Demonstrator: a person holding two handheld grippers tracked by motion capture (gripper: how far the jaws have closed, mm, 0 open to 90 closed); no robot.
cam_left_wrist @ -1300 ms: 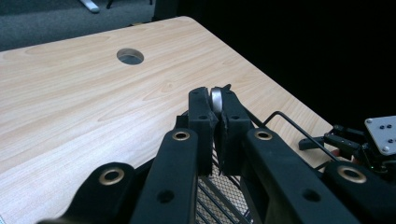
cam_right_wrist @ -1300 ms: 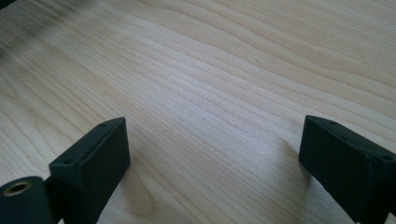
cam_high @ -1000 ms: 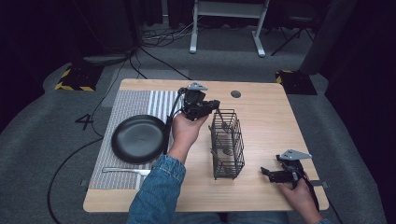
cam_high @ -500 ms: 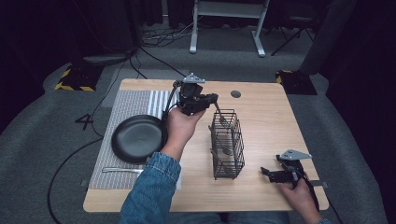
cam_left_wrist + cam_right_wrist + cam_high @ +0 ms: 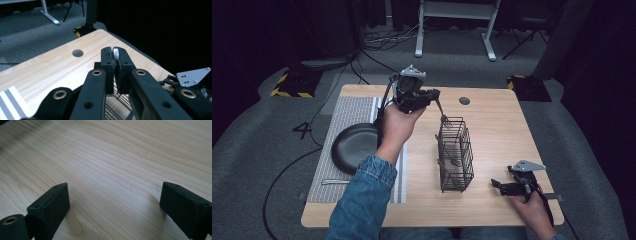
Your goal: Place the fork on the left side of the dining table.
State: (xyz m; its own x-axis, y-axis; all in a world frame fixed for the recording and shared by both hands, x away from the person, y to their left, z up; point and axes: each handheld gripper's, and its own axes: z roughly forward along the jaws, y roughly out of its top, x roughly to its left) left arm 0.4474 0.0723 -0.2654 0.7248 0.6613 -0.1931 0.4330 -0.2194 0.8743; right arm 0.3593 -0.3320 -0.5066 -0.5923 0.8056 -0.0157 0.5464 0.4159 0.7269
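My left gripper is raised over the far middle of the table and is shut on the handle of a metal fork. The fork hangs down and to the right, its tines just at the far top rim of the black wire basket. In the left gripper view the jaws pinch the shiny handle end. A metal piece lies inside the basket, low down. My right gripper rests near the front right of the table, open, with bare wood between its jaws.
A black round pan sits on a grey striped placemat at the left. A metal utensil lies on the mat in front of the pan. The table has a cable hole at the far side.
The left hand has lifted the fork up and away from the basket's middle toward its far rim. The right hand has stayed put.
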